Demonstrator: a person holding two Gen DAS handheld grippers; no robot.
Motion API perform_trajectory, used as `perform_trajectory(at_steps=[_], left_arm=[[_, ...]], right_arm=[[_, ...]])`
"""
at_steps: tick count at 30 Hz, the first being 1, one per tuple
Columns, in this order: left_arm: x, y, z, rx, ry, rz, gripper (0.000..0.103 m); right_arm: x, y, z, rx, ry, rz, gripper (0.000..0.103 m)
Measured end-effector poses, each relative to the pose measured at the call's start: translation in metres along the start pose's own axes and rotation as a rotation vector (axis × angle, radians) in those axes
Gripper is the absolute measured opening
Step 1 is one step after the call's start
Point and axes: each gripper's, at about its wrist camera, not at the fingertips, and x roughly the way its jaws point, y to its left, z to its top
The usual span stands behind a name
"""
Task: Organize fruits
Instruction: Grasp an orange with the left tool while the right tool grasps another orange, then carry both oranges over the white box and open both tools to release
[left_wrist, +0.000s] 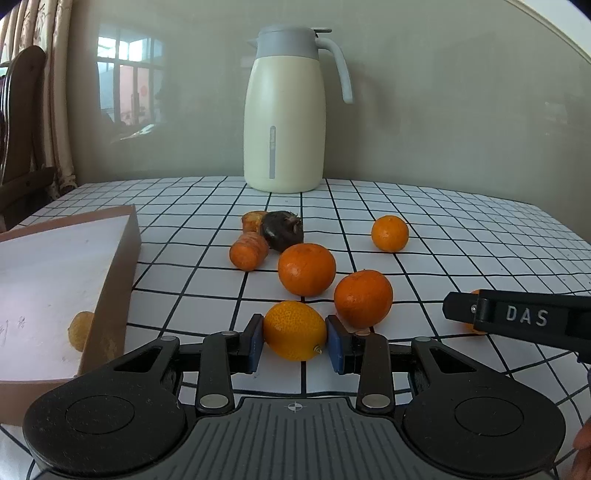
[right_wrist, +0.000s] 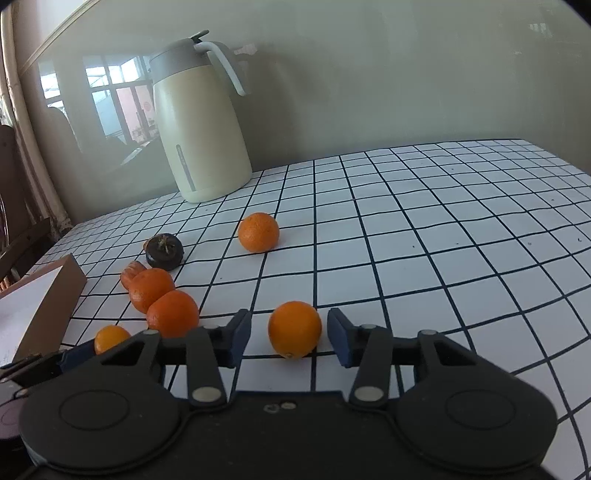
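My left gripper (left_wrist: 294, 341) is shut on a yellow-orange kumquat (left_wrist: 294, 329), its blue pads touching both sides. Behind it lie two tangerines (left_wrist: 306, 269) (left_wrist: 363, 298), a third (left_wrist: 389, 233) farther right, two carrot pieces (left_wrist: 248, 250) and a dark mangosteen (left_wrist: 282, 230). My right gripper (right_wrist: 290, 338) is open around an orange fruit (right_wrist: 294, 328) on the table, with gaps on both sides. The right gripper also shows in the left wrist view (left_wrist: 517, 317). In the right wrist view the left gripper's kumquat (right_wrist: 110, 338) is at the lower left.
A brown cardboard box (left_wrist: 110, 295) with a white inside stands at the left, a small yellow fruit (left_wrist: 79, 330) in it. A cream thermos jug (left_wrist: 284, 118) stands at the back by the wall. The tablecloth (right_wrist: 443, 240) is white with a black grid.
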Motion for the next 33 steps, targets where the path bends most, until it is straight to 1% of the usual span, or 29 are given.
perform_trajectory(at_steps=[1, 2, 4, 6, 11, 18, 25, 30, 33], left_arm=[[0.000, 0.001, 0.000, 0.000, 0.001, -0.001, 0.036], [-0.001, 0.000, 0.000, 0.001, 0.002, -0.002, 0.036], [-0.001, 0.001, -0.001, 0.004, 0.002, -0.001, 0.036], [-0.002, 0.000, -0.002, 0.009, -0.001, 0.001, 0.036], [-0.004, 0.000, -0.003, 0.007, -0.001, -0.006, 0.036], [-0.015, 0.004, -0.006, 0.011, -0.005, -0.028, 0.036], [-0.039, 0.012, -0.009, 0.024, -0.026, -0.046, 0.036], [-0.060, 0.020, -0.008, 0.038, -0.060, -0.051, 0.036], [-0.073, 0.030, -0.004, 0.033, -0.087, -0.048, 0.036]], right_arm=[[0.000, 0.001, 0.000, -0.010, -0.002, -0.007, 0.035], [0.001, 0.003, -0.001, -0.022, -0.003, -0.015, 0.027], [0.000, 0.006, -0.002, -0.041, -0.007, -0.027, 0.022], [-0.001, 0.008, -0.003, -0.064, -0.012, -0.035, 0.022], [-0.008, 0.009, -0.004, -0.078, -0.017, -0.016, 0.022], [-0.029, 0.009, -0.003, -0.085, -0.032, 0.047, 0.022], [-0.049, 0.016, -0.007, -0.098, -0.042, 0.106, 0.022], [-0.068, 0.027, -0.008, -0.127, -0.083, 0.165, 0.022], [-0.077, 0.039, -0.009, -0.161, -0.114, 0.186, 0.022]])
